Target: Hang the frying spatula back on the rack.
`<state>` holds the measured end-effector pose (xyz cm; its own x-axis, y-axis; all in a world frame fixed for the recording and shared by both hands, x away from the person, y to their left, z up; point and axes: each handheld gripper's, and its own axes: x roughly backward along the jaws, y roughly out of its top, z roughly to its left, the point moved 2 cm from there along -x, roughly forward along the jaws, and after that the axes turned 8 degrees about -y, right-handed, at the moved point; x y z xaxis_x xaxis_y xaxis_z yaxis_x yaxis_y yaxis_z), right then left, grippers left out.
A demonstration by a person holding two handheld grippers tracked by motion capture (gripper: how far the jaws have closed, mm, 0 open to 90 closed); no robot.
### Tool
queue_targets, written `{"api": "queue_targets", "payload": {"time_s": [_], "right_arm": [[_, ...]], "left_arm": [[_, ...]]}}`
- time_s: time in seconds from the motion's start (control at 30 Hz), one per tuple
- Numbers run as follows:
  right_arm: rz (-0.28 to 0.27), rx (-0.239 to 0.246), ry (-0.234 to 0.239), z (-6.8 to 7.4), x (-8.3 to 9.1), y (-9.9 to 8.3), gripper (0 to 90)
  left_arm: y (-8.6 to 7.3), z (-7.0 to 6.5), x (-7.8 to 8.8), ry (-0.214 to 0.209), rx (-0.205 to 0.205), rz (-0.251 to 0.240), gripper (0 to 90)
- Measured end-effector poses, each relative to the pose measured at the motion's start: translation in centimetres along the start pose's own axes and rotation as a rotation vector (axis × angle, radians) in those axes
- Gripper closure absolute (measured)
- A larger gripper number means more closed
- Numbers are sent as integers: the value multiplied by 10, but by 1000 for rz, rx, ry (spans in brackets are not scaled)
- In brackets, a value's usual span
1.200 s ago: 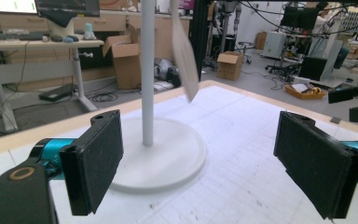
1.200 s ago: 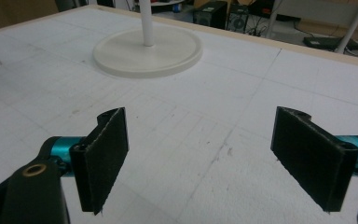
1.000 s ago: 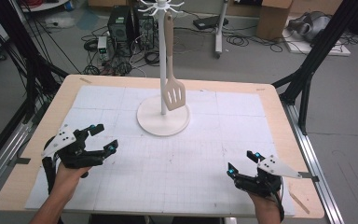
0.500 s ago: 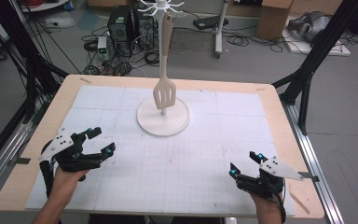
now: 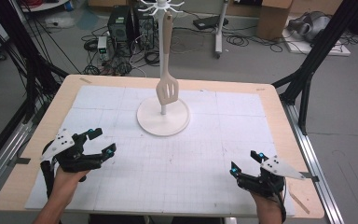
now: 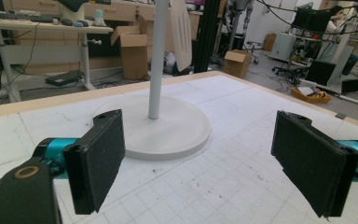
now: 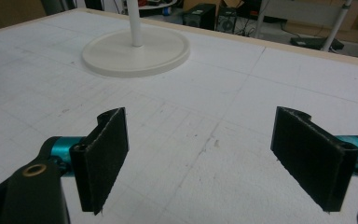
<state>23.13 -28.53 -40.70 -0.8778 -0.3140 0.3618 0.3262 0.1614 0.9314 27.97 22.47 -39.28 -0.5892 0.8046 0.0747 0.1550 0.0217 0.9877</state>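
A white rack stands on a round base (image 5: 162, 119) at the table's middle back. A beige slotted spatula (image 5: 167, 88) hangs from the rack's top hooks, blade down, just above the base. In the left gripper view the pole (image 6: 157, 56) and the spatula blade (image 6: 182, 32) rise ahead of the jaws. My left gripper (image 5: 101, 142) rests low at the front left, open and empty. My right gripper (image 5: 245, 164) sits at the front right, open and empty, with the base (image 7: 137, 51) far ahead of it.
A white gridded mat (image 5: 177, 154) covers most of the wooden table (image 5: 270, 100). Black frame legs, cables and computer boxes stand on the floor beyond the far edge. Open mat lies between the two grippers.
The hanging spatula has swung, its blade going left then back toward the pole. The left gripper has drifted slightly toward the front. The right gripper has hardly moved.
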Motion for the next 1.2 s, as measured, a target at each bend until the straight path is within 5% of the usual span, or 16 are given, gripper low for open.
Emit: {"api": "queue_targets", "payload": {"time_s": [1.2], "right_arm": [[8,-7,-26,-3,4,-3,178]], "left_arm": [[-7,2,-1,7,3,5,181]]}}
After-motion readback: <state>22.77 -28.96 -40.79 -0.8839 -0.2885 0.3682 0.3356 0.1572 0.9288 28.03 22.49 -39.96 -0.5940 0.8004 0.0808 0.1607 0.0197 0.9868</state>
